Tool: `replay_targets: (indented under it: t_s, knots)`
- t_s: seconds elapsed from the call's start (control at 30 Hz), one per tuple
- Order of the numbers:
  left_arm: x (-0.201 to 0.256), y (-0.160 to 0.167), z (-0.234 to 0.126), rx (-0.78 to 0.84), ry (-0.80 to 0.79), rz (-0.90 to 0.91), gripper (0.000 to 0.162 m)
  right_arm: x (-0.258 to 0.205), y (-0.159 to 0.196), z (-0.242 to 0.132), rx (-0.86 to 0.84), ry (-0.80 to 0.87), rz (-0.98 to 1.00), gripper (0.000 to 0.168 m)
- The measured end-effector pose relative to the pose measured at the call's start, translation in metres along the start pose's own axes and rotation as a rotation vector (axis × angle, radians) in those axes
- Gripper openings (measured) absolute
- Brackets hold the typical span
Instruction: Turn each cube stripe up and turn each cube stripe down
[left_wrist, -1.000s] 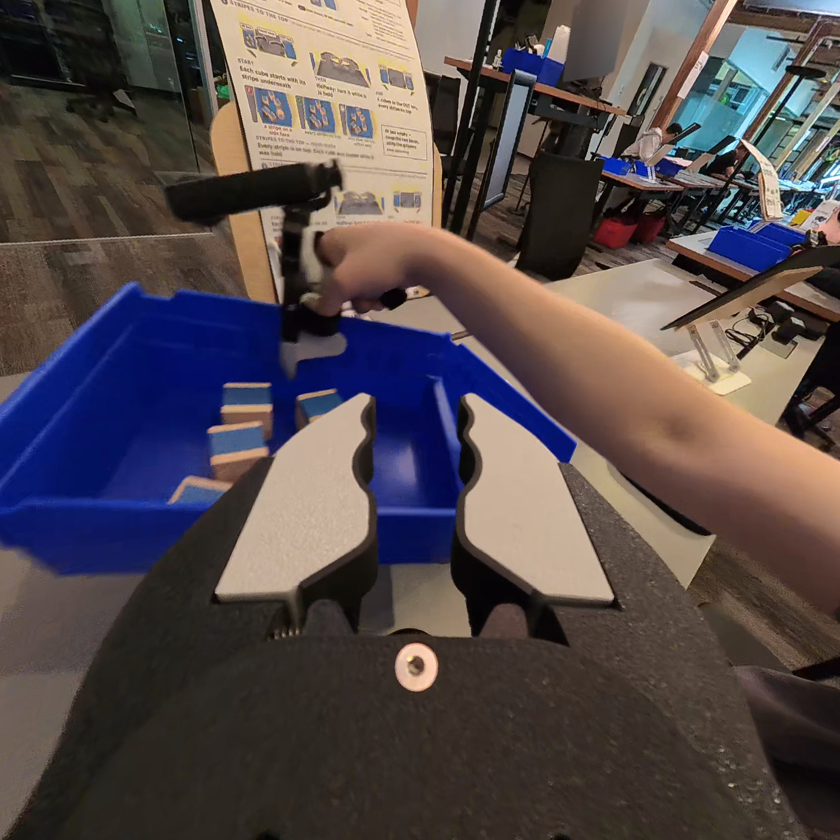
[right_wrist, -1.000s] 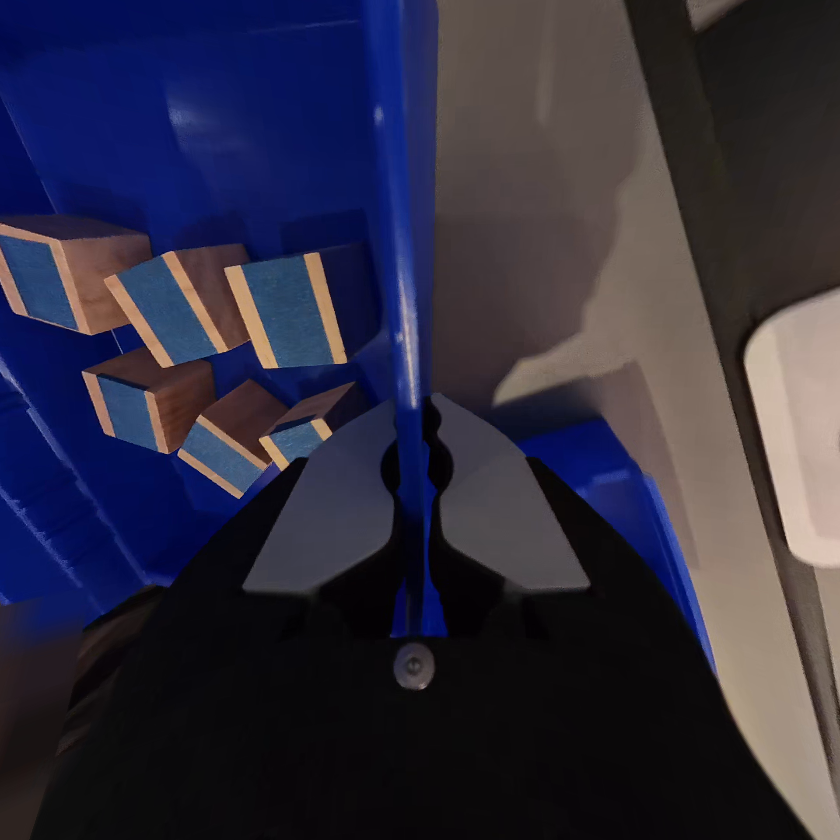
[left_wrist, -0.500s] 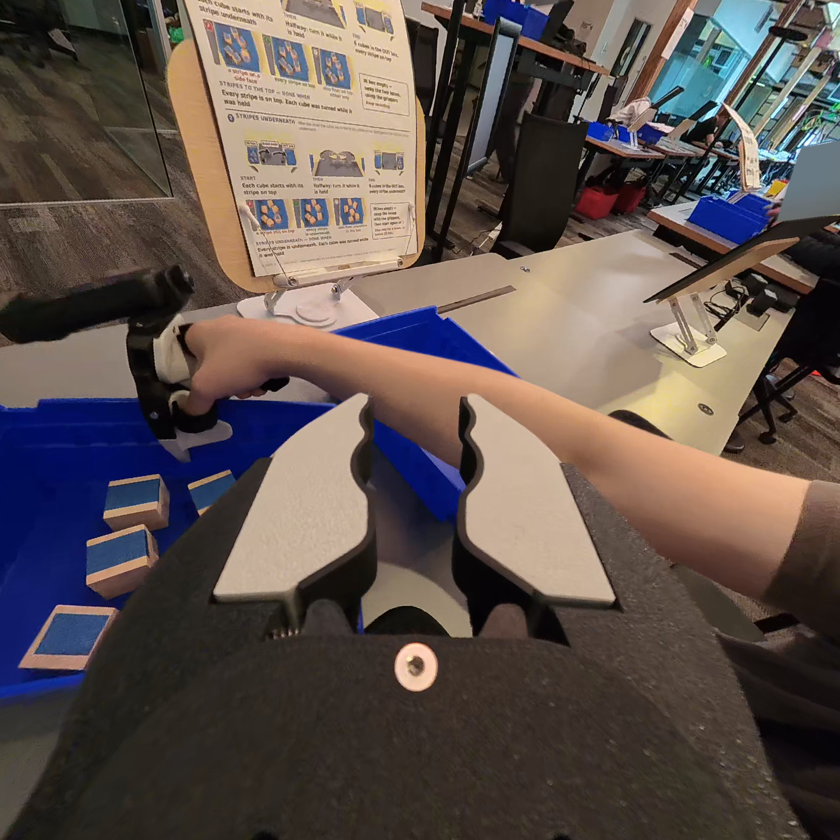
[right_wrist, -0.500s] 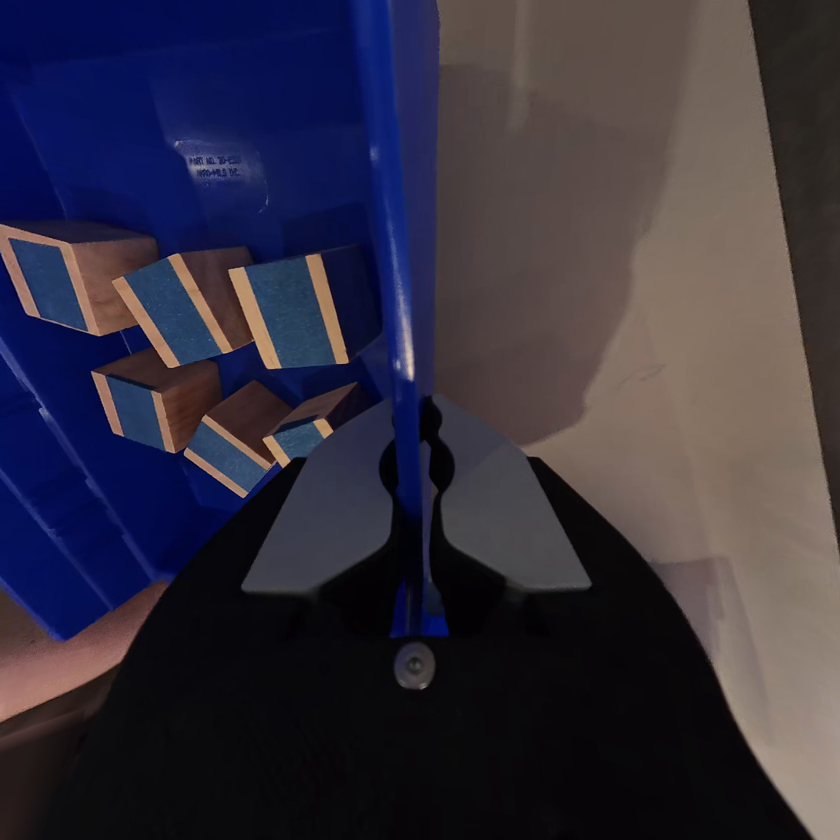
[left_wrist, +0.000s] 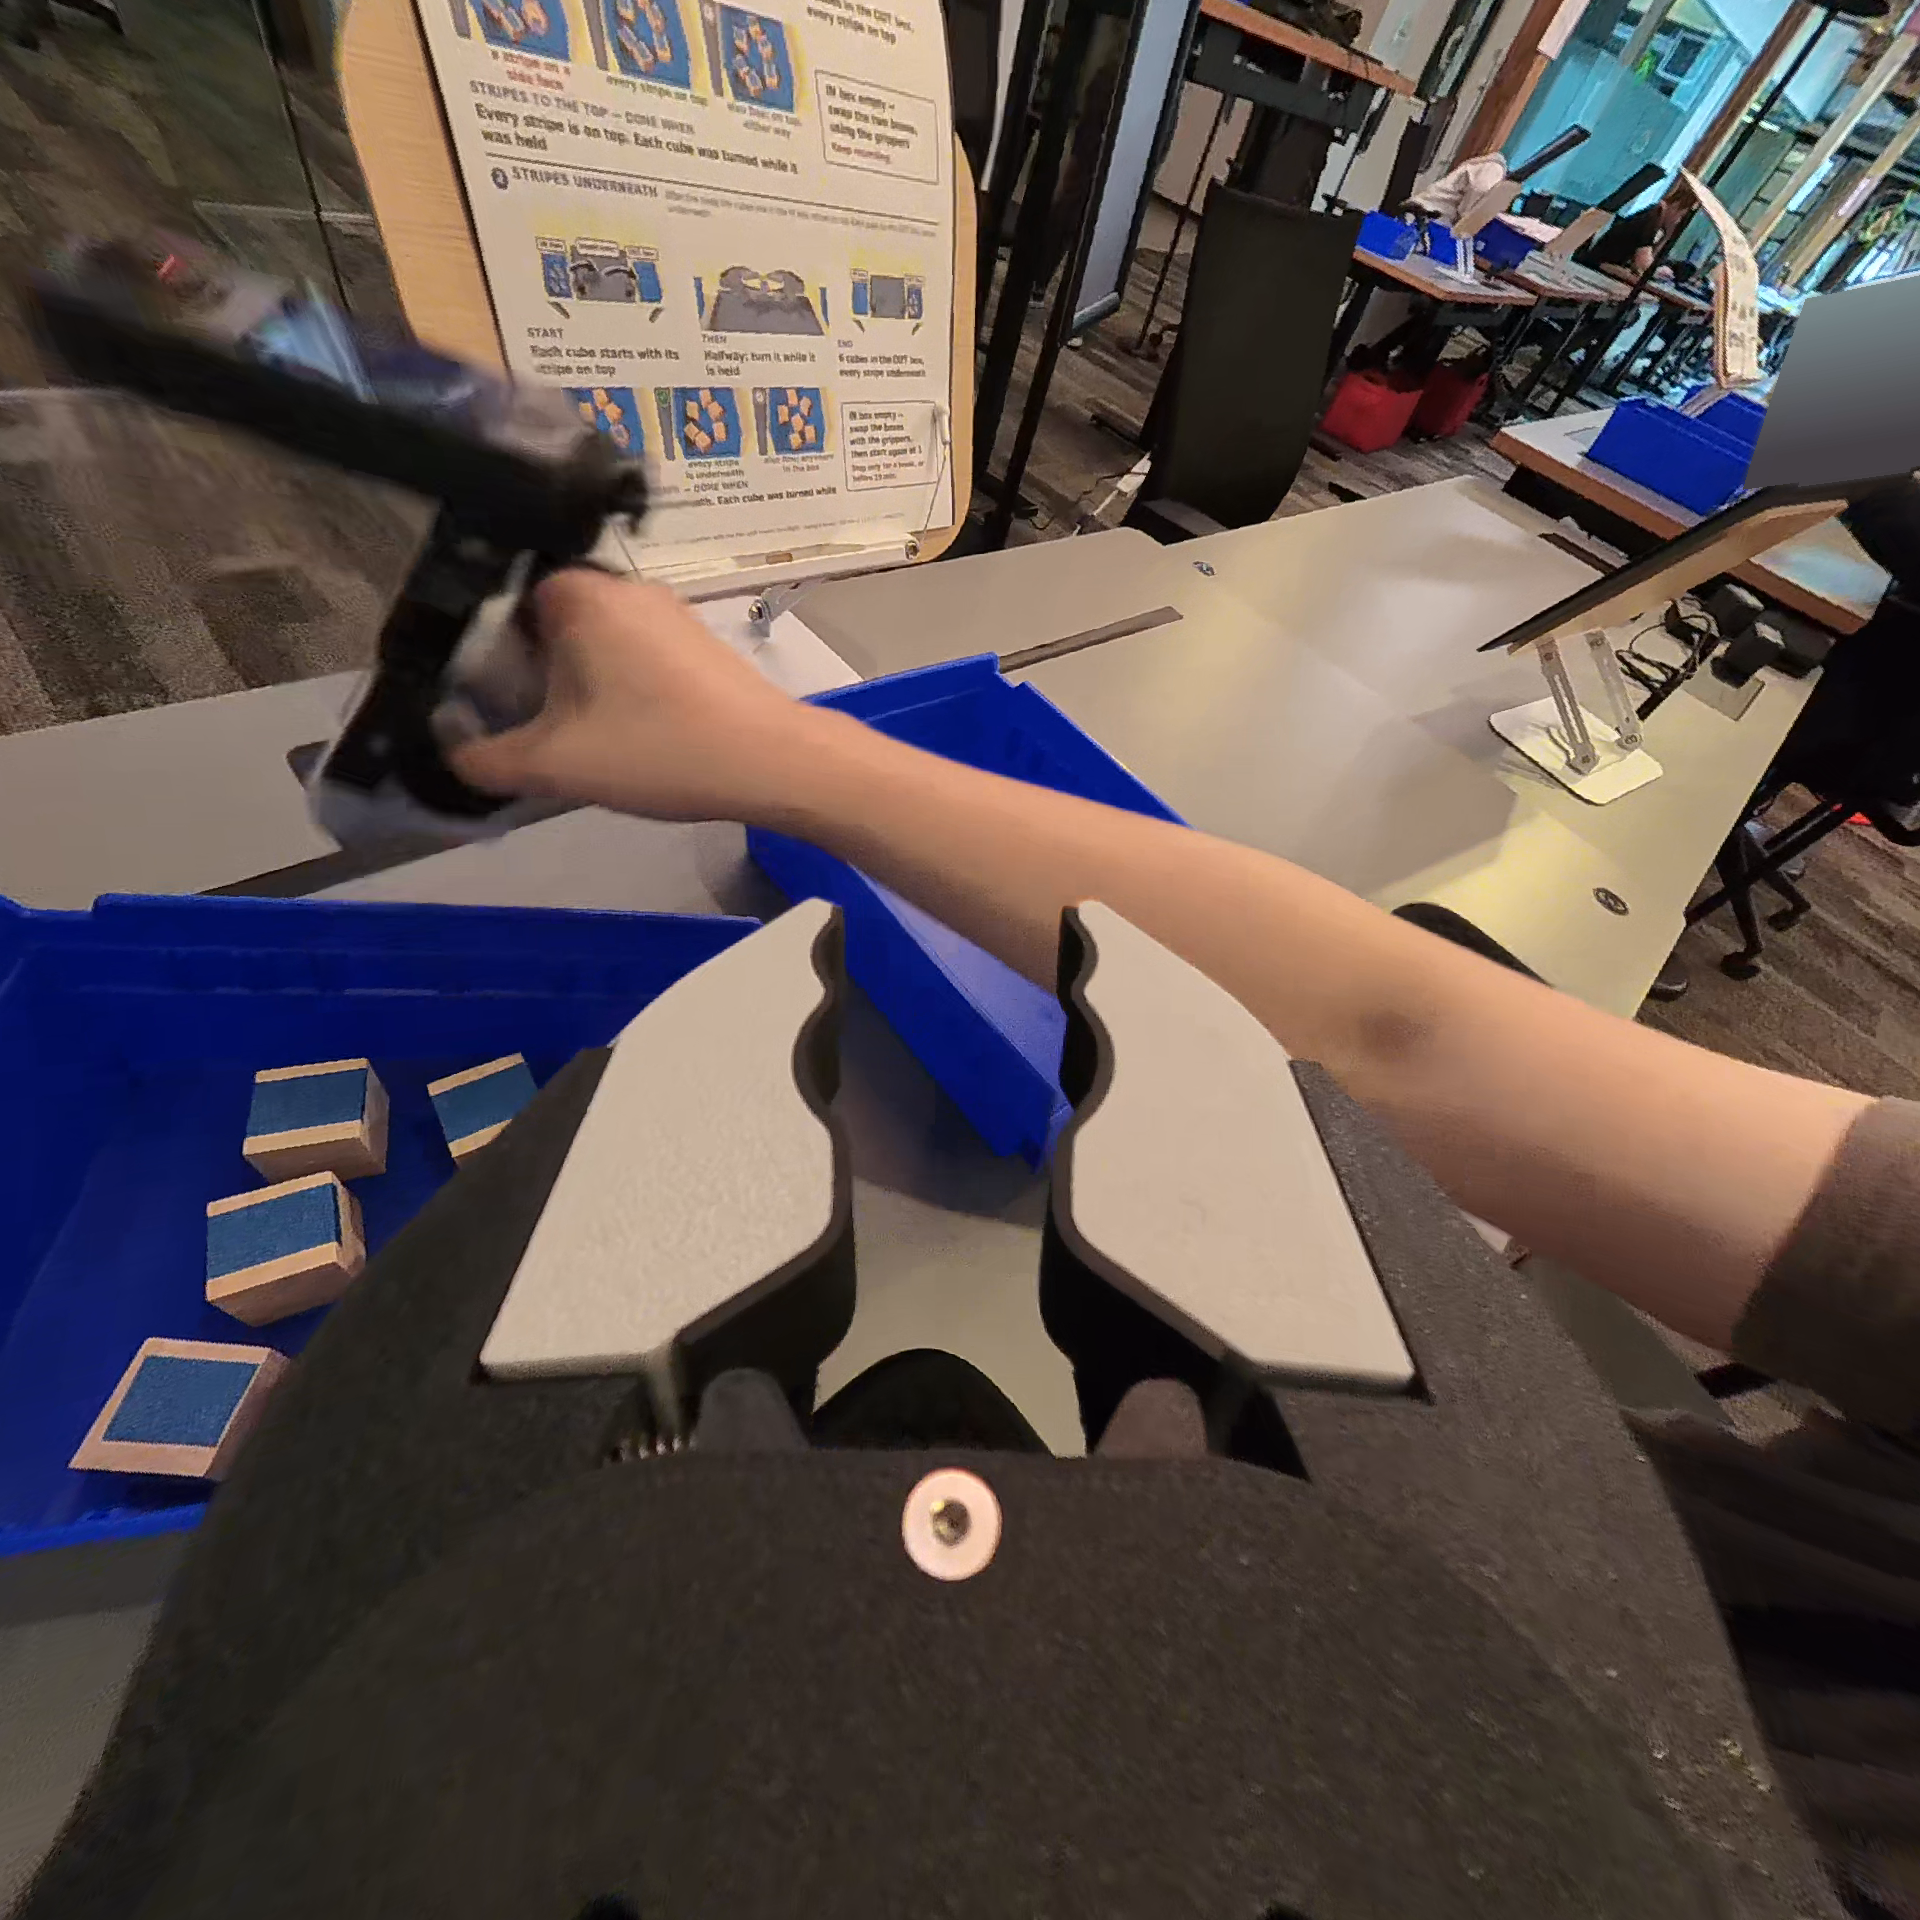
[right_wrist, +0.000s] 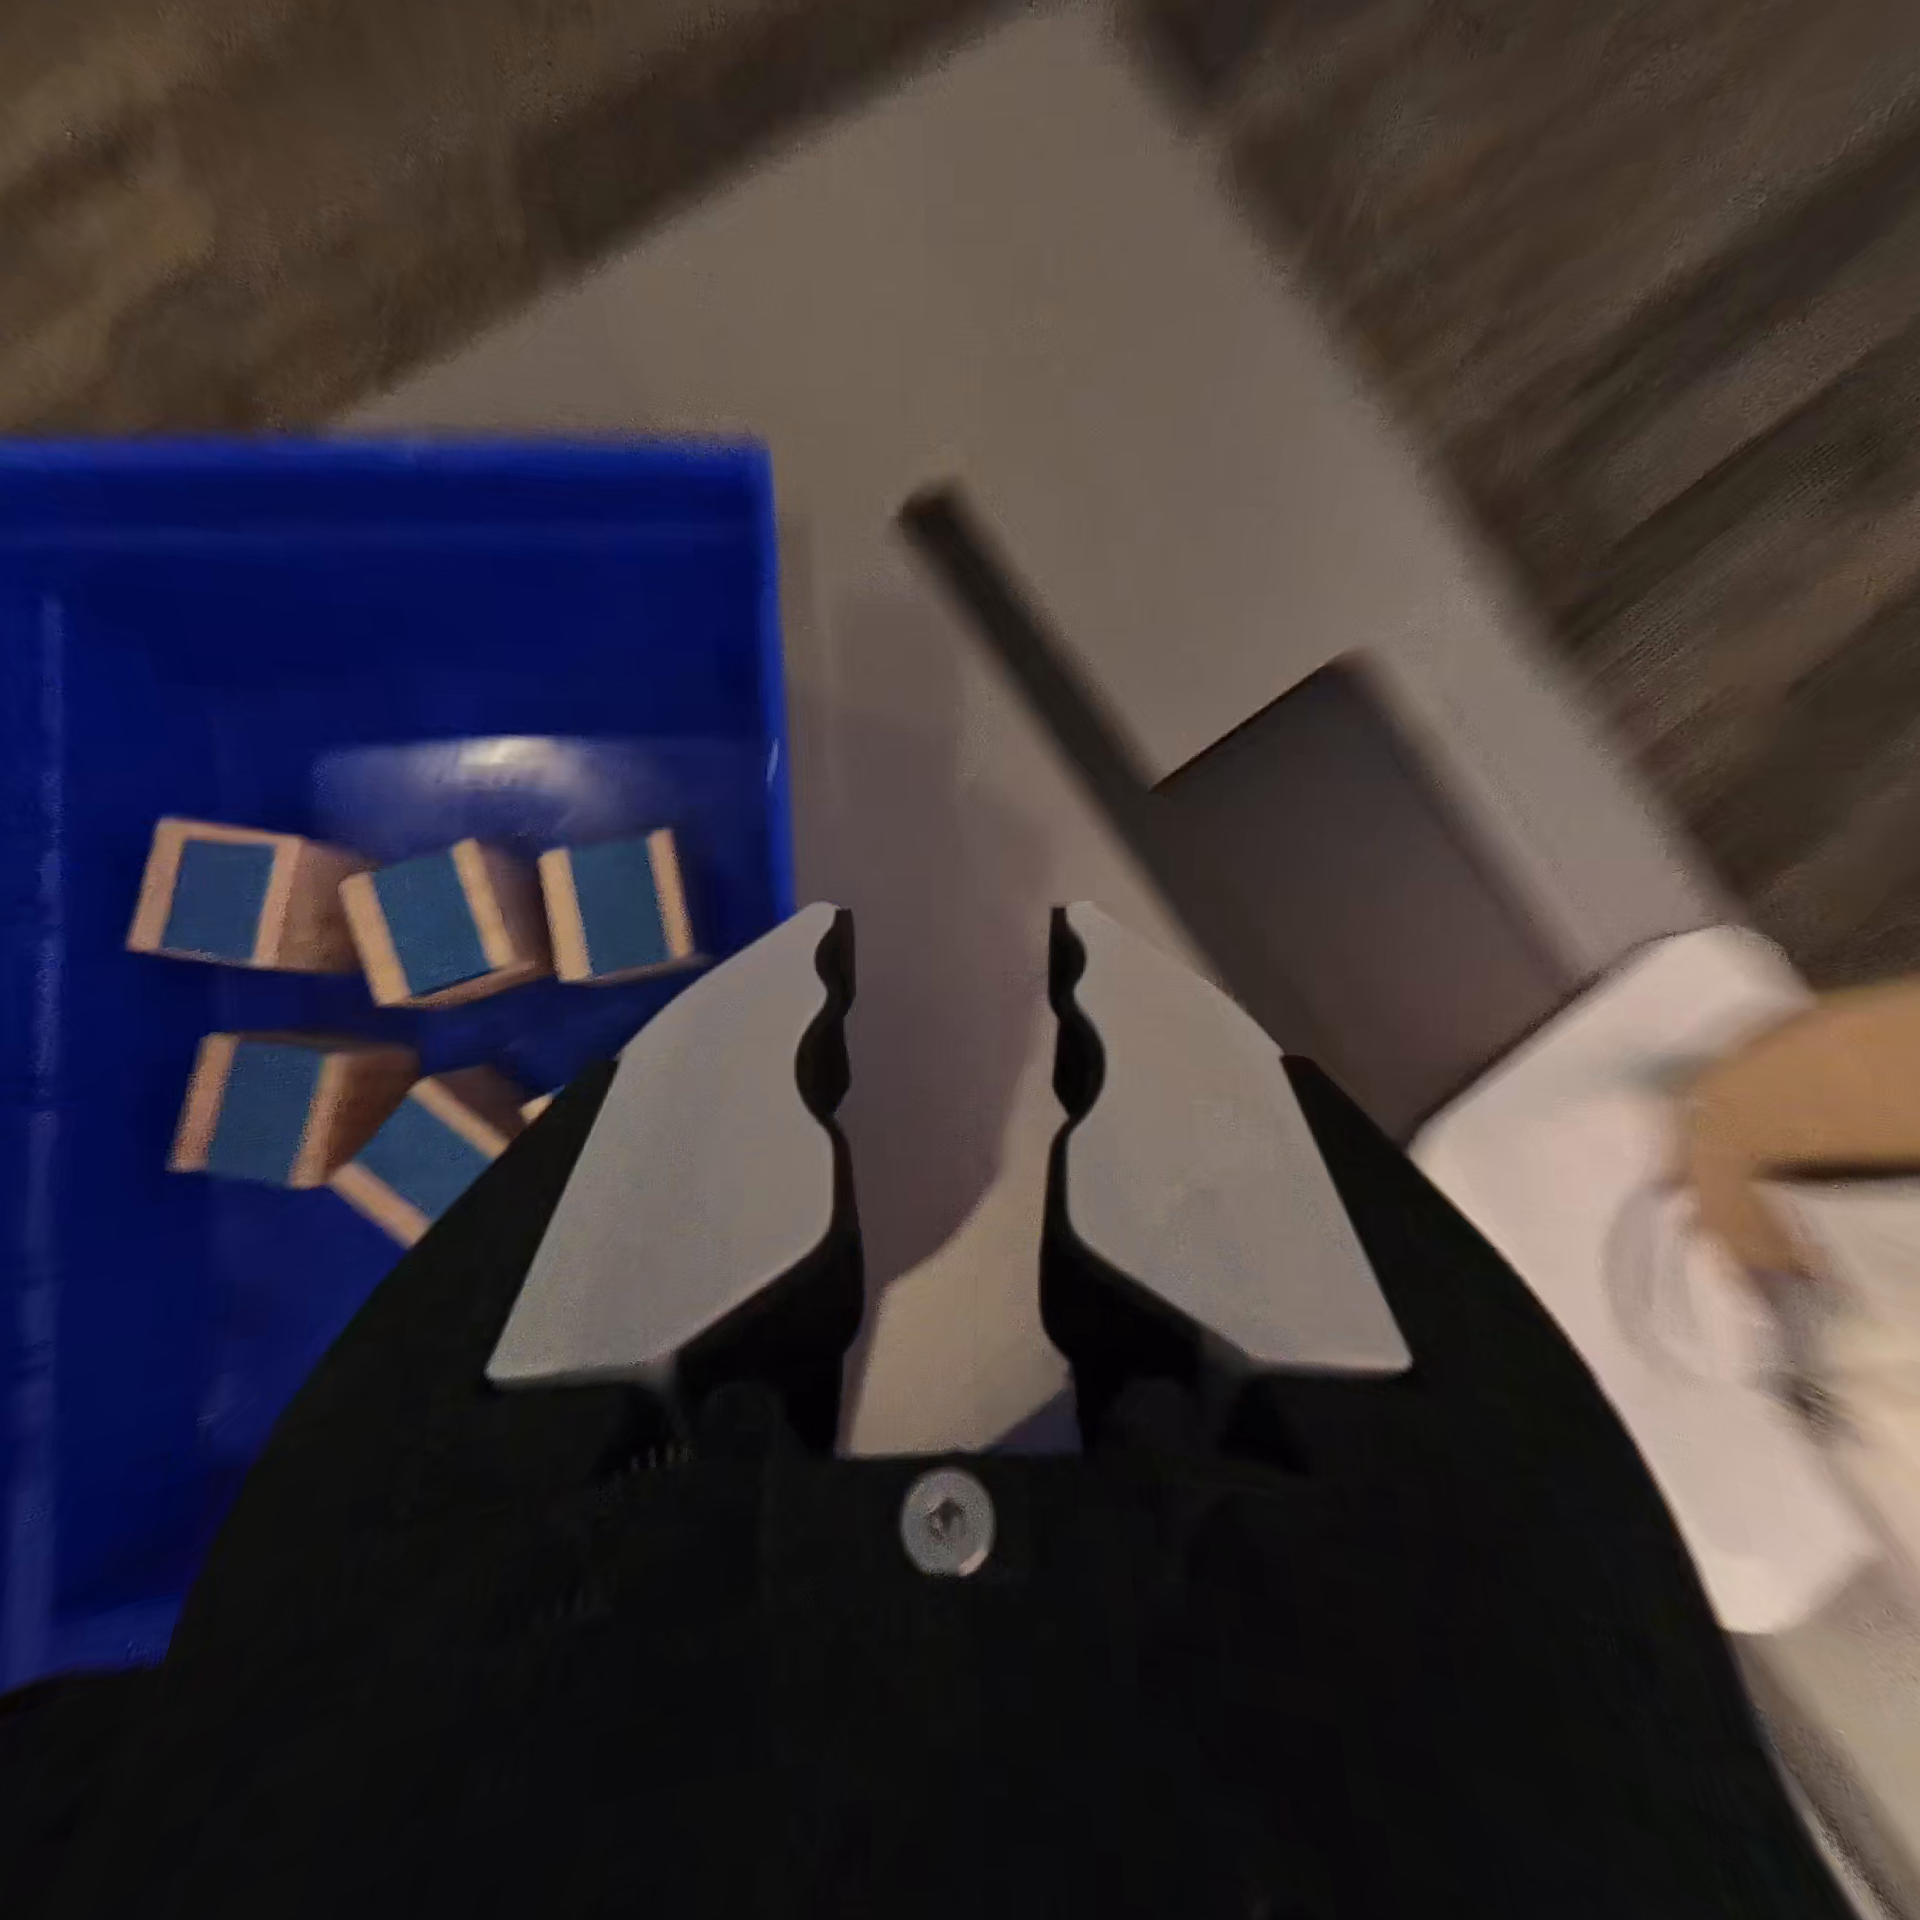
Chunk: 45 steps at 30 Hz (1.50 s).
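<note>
Down in the lower middle of the left wrist view, the left gripper (left_wrist: 945, 935) stands with its jaws apart and nothing between them, hanging over the grey table (left_wrist: 1299, 707). To its left sits a blue bin (left_wrist: 395, 935) holding wooden cubes (left_wrist: 312, 1117), each showing a blue stripe on its top face; four show here, one partly hidden by a finger. A second blue bin (left_wrist: 935, 977) lies tilted just behind the fingertips. Across the middle of the frame a bare forearm reaches to the upper left, where a hand (left_wrist: 613, 686) grips the right gripper's black handle — blurred.

From the right wrist view, the right gripper (right_wrist: 951, 925) is likewise spread and empty, just right of the bin's wall (right_wrist: 769, 665). Five or six striped cubes (right_wrist: 613, 904) cluster at centre left — the frame is smeared, so the count is unsure. An instruction board (left_wrist: 707, 260) stands at the top of the left wrist view.
</note>
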<state>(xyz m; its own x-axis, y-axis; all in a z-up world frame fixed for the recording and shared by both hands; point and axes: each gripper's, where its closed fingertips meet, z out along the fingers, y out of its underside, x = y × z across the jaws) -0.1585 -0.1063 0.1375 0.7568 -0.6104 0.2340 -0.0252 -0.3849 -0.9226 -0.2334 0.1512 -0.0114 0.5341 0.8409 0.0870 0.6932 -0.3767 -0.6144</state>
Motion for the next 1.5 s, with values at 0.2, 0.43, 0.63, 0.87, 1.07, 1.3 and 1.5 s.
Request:
replay_targets:
  t_s: [0.2, 0.43, 0.63, 0.87, 1.07, 1.3, 1.5]
  knots:
    - [0.006, -0.002, 0.000, 0.009, 0.029, 0.014, 0.039, 0.088, 0.094, -0.144, 0.135, 0.440, -0.065, 0.060]
    - [0.016, -0.002, 0.008, -0.014, 0.038, 0.043, 0.041, 0.150, 0.291, -0.191, -0.165, 0.561, 0.182, 0.079]
    - [0.028, 0.003, 0.016, -0.062, 0.048, 0.089, 0.041, 0.128, 0.368, -0.157, -0.357, 0.282, 0.391, 0.081]
    - [0.043, 0.004, 0.026, -0.095, 0.067, 0.175, 0.043, 0.120, 0.392, -0.143, -0.498, -0.008, 0.486, 0.010]
    - [0.064, 0.012, 0.031, -0.136, 0.136, 0.240, 0.043, 0.173, 0.433, -0.168, -0.554, -0.017, 0.568, 0.008]
    - [0.076, 0.018, 0.047, -0.199, 0.150, 0.291, 0.043, 0.243, 0.505, -0.215, -0.513, 0.079, 0.783, 0.007]
    - [0.076, 0.018, 0.058, -0.226, 0.123, 0.300, 0.043, 0.282, 0.559, -0.251, -0.480, 0.145, 0.898, 0.008]
